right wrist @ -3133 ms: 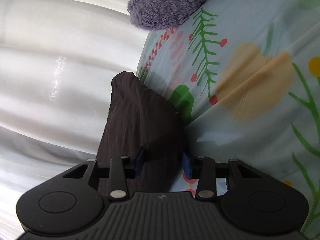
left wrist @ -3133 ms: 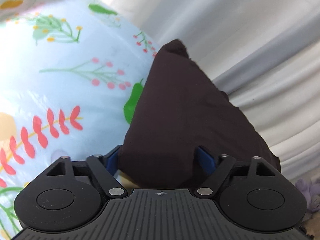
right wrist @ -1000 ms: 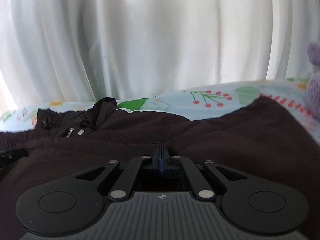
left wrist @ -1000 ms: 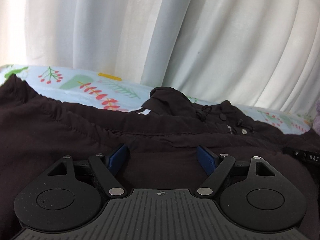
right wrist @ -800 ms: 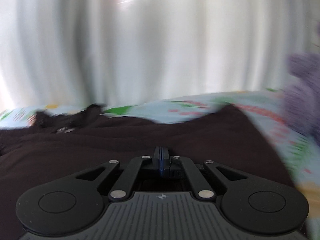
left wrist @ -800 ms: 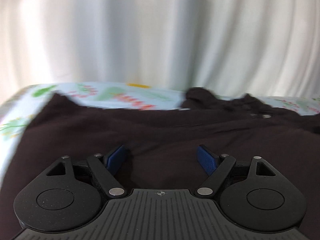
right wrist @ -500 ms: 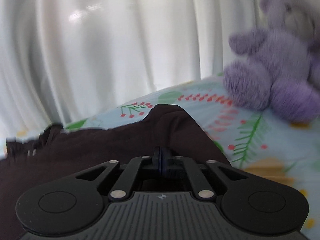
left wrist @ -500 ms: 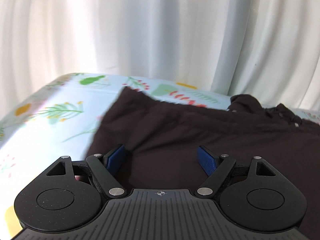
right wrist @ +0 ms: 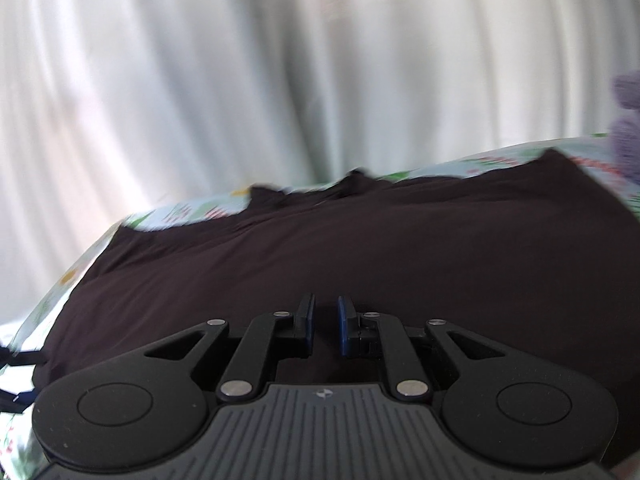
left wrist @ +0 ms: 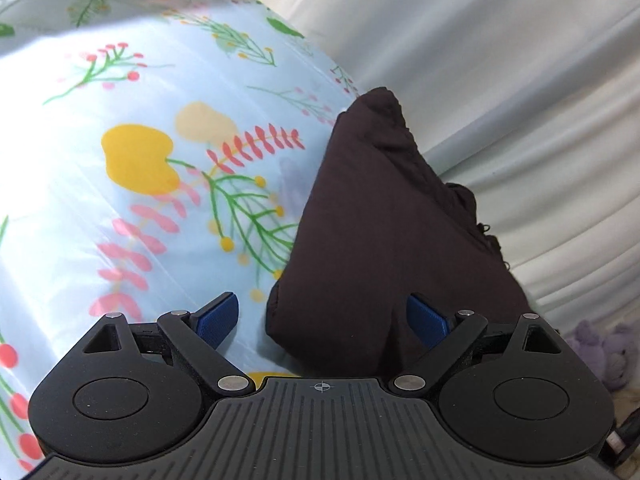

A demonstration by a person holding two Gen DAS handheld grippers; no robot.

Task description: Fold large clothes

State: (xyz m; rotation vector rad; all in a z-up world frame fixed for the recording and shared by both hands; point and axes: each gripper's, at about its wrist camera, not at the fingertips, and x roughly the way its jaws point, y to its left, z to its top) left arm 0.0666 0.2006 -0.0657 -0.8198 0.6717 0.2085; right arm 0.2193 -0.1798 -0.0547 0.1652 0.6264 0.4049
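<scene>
A dark brown garment (left wrist: pixel 380 220) lies folded in a long band on the flowered bed sheet (left wrist: pixel 140 160). My left gripper (left wrist: pixel 320 304) hovers at the band's near end, jaws wide and still opening. The cloth's rounded corner sits between the fingers, close to the right blue pad (left wrist: pixel 424 316), and the left pad (left wrist: pixel 218 316) is clear of it. In the right wrist view the garment (right wrist: pixel 360 248) stretches across the frame. My right gripper (right wrist: pixel 323 312) is above its near edge, jaws opening with a narrow gap and no cloth pinched between the pads.
White curtains (left wrist: pixel 520 60) hang right behind the bed and fill the back of the right wrist view (right wrist: pixel 280 80). A purple plush toy (left wrist: pixel 600 352) sits past the garment's far end, also at the right edge (right wrist: pixel 628 136). Bare sheet (right wrist: pixel 180 210) shows beyond the garment.
The left gripper slid left along the garment to its end, rolled, and widened its jaws. The right gripper, shut before, has parted its pads and swung back from the plush toy over the garment.
</scene>
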